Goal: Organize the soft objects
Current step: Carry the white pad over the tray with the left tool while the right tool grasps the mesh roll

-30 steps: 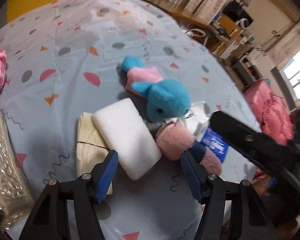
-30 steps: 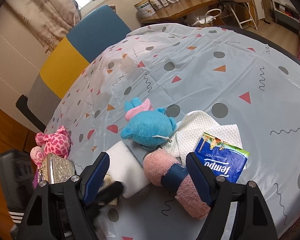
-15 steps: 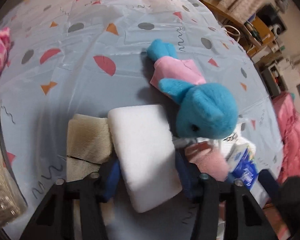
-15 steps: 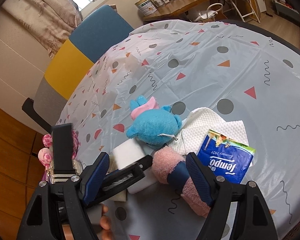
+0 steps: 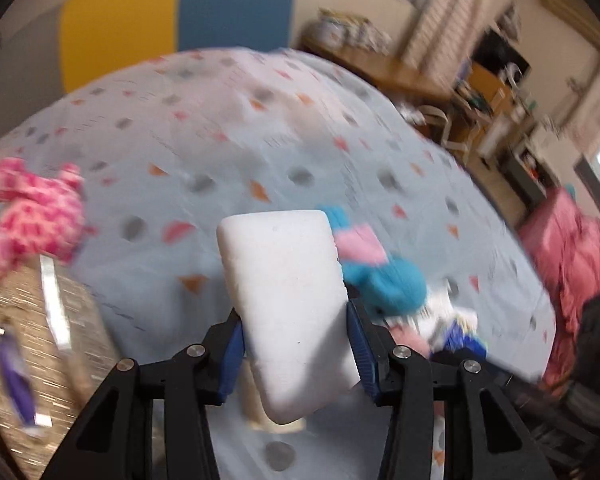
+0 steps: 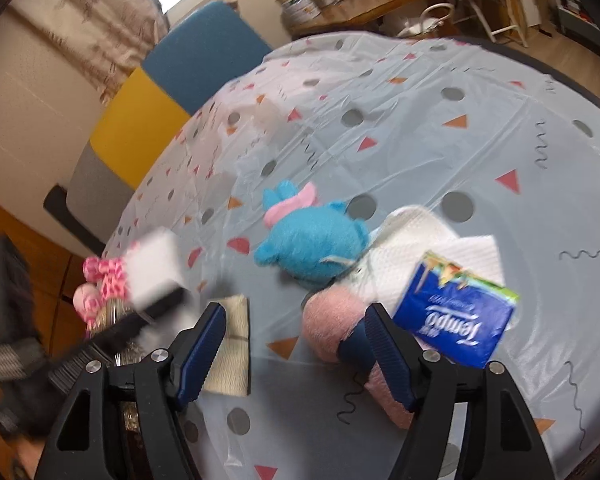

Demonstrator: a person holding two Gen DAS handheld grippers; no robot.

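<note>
Sponge point(image 5: 288, 304): a white block clamped between the two pads of the left claw point(image 5: 296, 344), raised clear of the table point(image 5: 228, 152) and projecting forward past the fingertips. The left jaws have just closed on it. The right claw point(image 6: 292, 340) is open and has just been narrowing; a pink roll point(image 6: 328, 328) lies between its fingers, touching the right one.

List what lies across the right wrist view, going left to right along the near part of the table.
pink spotted plush → white sponge in the left gripper → beige cloth → blue plush → blue tissue pack
</note>
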